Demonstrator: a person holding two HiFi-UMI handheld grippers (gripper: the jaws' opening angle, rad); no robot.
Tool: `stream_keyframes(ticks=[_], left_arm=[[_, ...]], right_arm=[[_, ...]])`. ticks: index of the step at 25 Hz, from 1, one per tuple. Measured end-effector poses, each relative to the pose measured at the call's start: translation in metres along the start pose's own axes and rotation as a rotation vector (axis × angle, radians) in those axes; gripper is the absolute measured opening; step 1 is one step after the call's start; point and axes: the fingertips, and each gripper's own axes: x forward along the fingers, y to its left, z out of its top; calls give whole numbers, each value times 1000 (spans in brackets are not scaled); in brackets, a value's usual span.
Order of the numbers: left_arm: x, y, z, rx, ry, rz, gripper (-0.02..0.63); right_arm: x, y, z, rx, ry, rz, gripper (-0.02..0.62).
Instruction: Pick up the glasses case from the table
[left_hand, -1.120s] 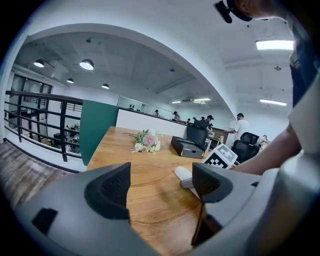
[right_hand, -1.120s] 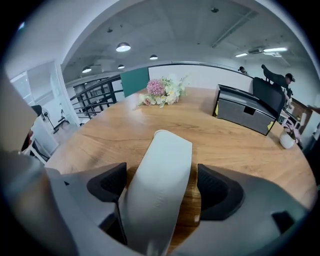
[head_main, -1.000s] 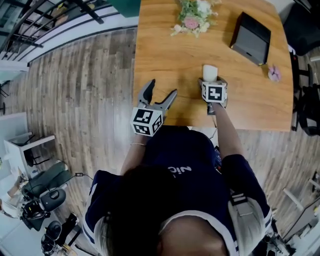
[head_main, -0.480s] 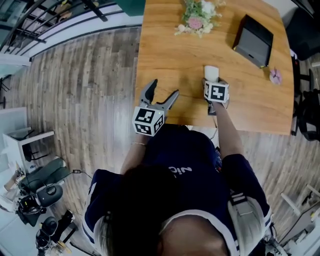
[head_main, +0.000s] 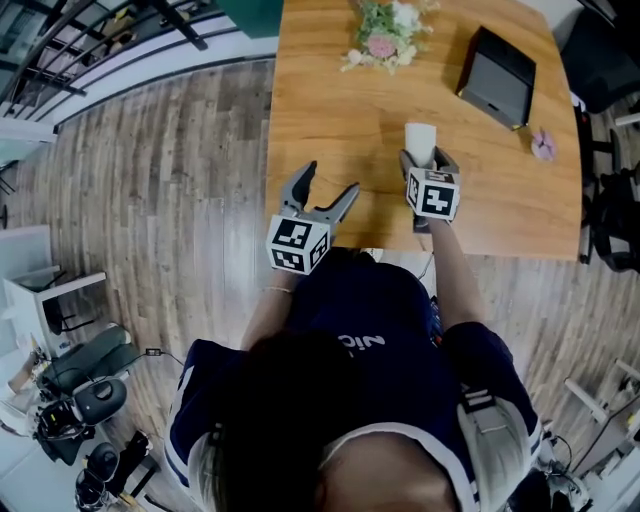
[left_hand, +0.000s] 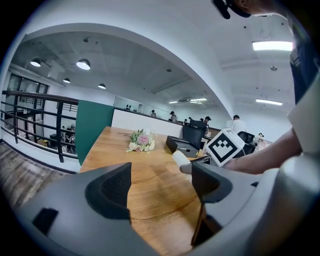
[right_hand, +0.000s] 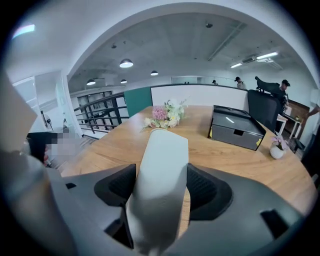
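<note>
Head view: flowers and dark box stand beyond glasses case.

Open office: desk chair, strip lights.

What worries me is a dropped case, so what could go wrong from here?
1. The right tongs, which have just been closing, grip the smooth white glasses case with much of it jutting out in front; it might pivot or slip onto the table.
2. The grey box and flowers lie ahead on the table; a forward swing could clip them.
</note>
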Motion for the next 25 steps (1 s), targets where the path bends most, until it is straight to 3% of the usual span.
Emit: stream_keyframes(ticks=[14, 21, 25], left_arm=[[13, -25, 20, 23, -48, -90, 377], [16, -45, 34, 59, -94, -136, 377], [21, -52, 34, 50, -97, -154, 376]], right_arm=[[-101, -5, 60, -27, -292, -65, 325], [-165, -11, 51, -30, -412, -140, 327], [-186, -10, 34, -85, -447, -170, 328]])
